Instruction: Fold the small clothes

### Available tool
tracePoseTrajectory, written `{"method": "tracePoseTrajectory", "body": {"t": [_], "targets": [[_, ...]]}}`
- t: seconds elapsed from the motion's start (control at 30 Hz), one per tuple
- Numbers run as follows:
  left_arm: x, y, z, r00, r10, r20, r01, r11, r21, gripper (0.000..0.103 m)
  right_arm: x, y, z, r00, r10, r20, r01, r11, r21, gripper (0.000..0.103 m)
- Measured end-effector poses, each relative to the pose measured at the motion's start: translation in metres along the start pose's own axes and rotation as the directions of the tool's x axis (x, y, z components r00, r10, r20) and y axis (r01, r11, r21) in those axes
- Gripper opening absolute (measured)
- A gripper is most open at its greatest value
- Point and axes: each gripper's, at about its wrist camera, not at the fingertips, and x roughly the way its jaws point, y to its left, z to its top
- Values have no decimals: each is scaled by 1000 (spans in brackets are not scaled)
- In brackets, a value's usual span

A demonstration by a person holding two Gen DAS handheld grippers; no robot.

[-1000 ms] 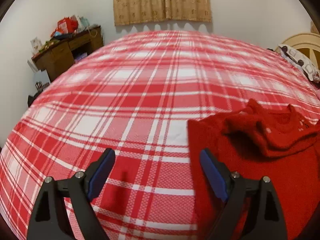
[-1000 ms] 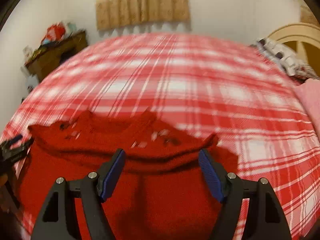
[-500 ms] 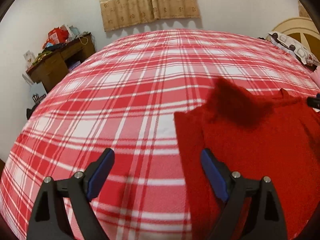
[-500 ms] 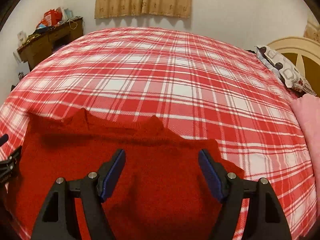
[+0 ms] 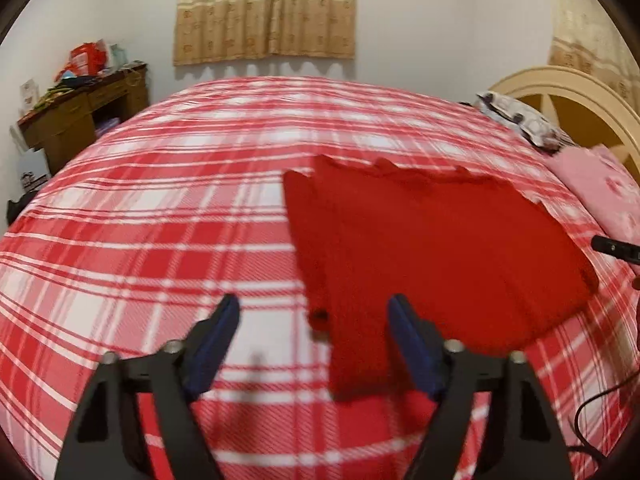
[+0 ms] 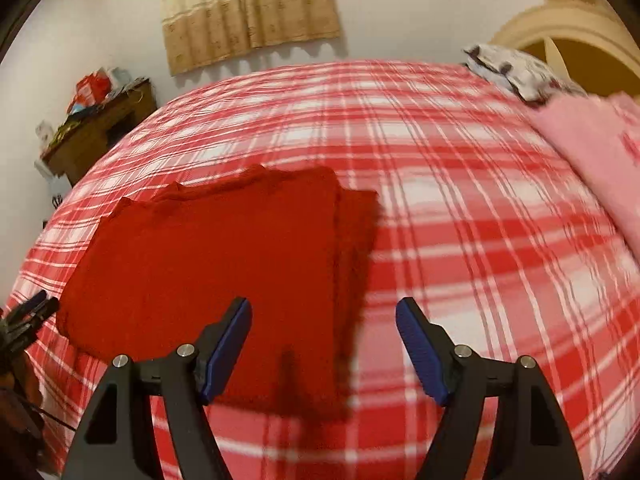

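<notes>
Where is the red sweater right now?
The red sweater lies flat on the plaid bedspread, right of centre in the left wrist view, short of the pink pillow.

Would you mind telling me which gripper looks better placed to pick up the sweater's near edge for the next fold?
Probably the left gripper: the red sweater has a narrow flap reaching toward you between its closing fingers. The right gripper is closing over the sweater's right edge, half over the plaid bedspread. Neither touches it.
</notes>
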Motion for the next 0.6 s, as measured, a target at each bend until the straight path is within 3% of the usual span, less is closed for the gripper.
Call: {"method": "tracePoseTrajectory", "body": {"t": [0.07,0.17,0.23,0.27,0.3,0.33,0.43,0.6], "targets": [[5,-6,-1,1000,-22,-15,22,1000,4,56,2,-2,-7,1000,12,-25,-12,1000,8,52],[12,-6,-1,998,-44,-32,44,999,-26,48,11,-1,-17,997,46,-59,-45,999,19,51],[12,-5,-2,999,-42,-28,41,999,-24,35,18,1,-20,997,47,-67,-45,999,18,49],[13,-6,-3,998,-49,-35,49,999,-16,15,20,-1,-22,996,54,-76,-52,998,23,38],[14,-7,-3,997,-61,-42,60,998,-16,8,22,-1,-24,995,60,-81,-58,998,26,30],[12,-7,-4,997,-63,-37,63,998,-12,7,22,0,-26,995,64,-82,-62,998,25,18],[1,-11,-8,998,-58,-13,59,998,36,6,12,6,-30,997,50,-57,-51,999,-12,6],[-7,-9,-14,997,-75,-19,76,995,67,6,-4,7,-41,997,62,-45,-64,997,-36,5]]}}
